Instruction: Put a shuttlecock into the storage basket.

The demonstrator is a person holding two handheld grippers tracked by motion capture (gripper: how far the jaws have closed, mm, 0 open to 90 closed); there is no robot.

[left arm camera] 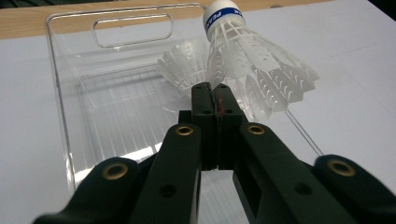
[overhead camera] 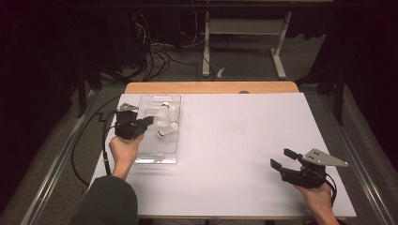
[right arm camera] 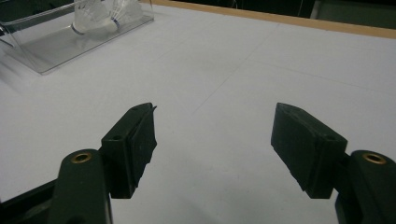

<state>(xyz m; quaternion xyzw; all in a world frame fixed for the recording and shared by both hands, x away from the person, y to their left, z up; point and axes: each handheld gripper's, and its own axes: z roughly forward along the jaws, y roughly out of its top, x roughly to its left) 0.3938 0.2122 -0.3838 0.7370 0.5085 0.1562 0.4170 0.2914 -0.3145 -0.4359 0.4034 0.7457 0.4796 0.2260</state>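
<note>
My left gripper [overhead camera: 150, 121] is shut, and its tips [left arm camera: 215, 91] pinch the skirt edge of a white shuttlecock [left arm camera: 252, 60] with a blue-banded cork. This held shuttlecock [overhead camera: 165, 130] hangs over the clear plastic tray [overhead camera: 159, 154] at the table's left. A second white shuttlecock [left arm camera: 182, 63] lies inside the tray [left arm camera: 56, 70], just beyond the jaws. My right gripper [overhead camera: 281, 159] rests near the front right of the table. It stands open [right arm camera: 215, 140] with nothing between its jaws. The tray [right arm camera: 56, 46] and the shuttlecocks [right arm camera: 93, 18] also appear far off in the right gripper view.
A white sheet [overhead camera: 234, 136] covers the table, with a wooden edge [overhead camera: 211, 87] at the back. A black cable [overhead camera: 87, 136] trails off the left side. On the floor beyond stand a white desk frame [overhead camera: 244, 28] and loose wires.
</note>
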